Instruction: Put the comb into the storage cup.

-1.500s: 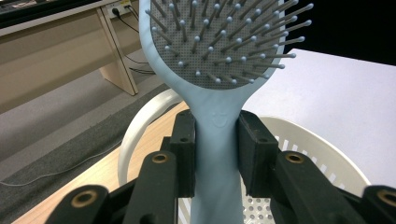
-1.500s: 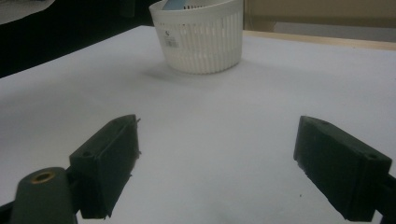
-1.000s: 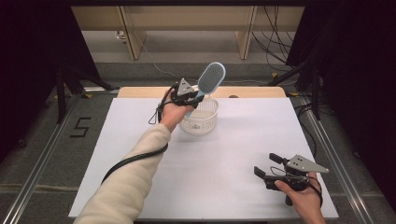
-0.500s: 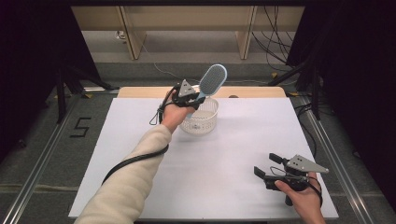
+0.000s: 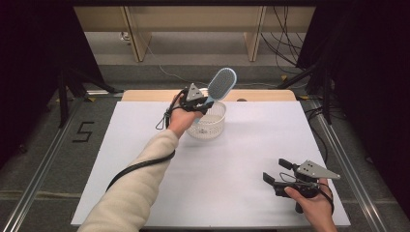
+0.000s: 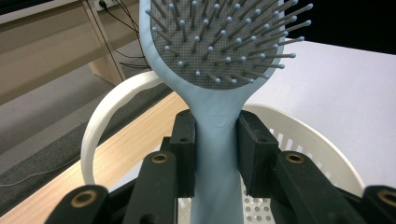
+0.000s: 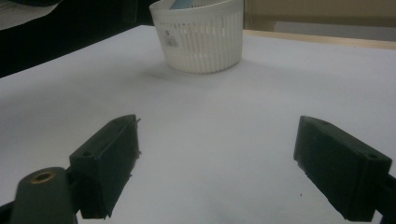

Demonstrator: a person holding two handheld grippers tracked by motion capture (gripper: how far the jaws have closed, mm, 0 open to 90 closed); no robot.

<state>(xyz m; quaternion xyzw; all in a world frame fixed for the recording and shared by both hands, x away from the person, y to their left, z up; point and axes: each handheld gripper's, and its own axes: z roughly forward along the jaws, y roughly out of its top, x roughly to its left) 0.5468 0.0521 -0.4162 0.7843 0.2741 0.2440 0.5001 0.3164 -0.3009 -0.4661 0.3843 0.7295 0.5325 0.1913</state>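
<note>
Upper centre of the high view, the left hand-held gripper (image 5: 207, 100) pinches the blue hairbrush (image 5: 221, 85) by its handle, head tilted above the white basket (image 5: 209, 122) (seemingly for dropping in). Lower right, the right hand-held gripper (image 5: 275, 172) idles with jaws spread over the worktop (image 5: 145, 145).

Basket (image 5: 209, 121) stands on table (image 5: 241, 159), far centre. Hairbrush (image 5: 221, 84) over basket, handle down in the left gripper (image 5: 197, 99), head tilted up toward far right. Right gripper (image 5: 279, 173) near right corner, well apart from basket.
</note>
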